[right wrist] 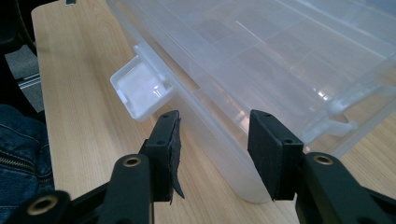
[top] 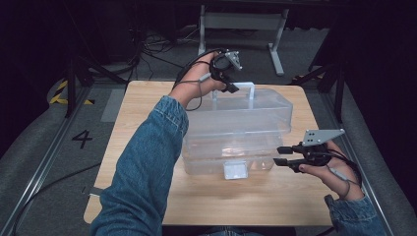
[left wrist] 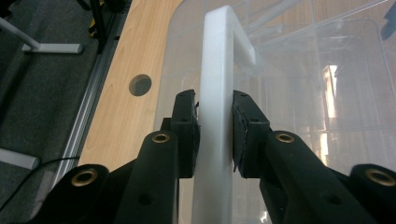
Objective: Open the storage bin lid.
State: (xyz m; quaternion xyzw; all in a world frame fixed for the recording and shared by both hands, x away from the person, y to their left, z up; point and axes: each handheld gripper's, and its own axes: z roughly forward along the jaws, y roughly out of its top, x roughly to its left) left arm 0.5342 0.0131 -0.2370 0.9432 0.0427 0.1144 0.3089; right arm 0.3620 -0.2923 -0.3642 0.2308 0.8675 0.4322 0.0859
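A clear plastic storage box (top: 236, 128) with its lid on lies across the wooden table (top: 142, 113). At the box's far side a white handle (top: 246, 87) stands up, and my left gripper (top: 231, 88) is shut on it. In the left gripper view both pads press the handle's bar (left wrist: 217, 56) from either side. A white latch (top: 235, 169) sticks out from the box's near wall. My right gripper (top: 279, 155) stands open at the near right corner. In the right gripper view that corner of the box (right wrist: 261, 56) sits between the jaws, with the latch (right wrist: 140, 88) just beyond.
The table has a round cable hole (left wrist: 139, 84) near its far left edge. Behind the table stands a grey metal frame (top: 241, 22) among floor cables. A painted 4 (top: 82, 138) and yellow-black tape (top: 61, 93) mark the floor at left.
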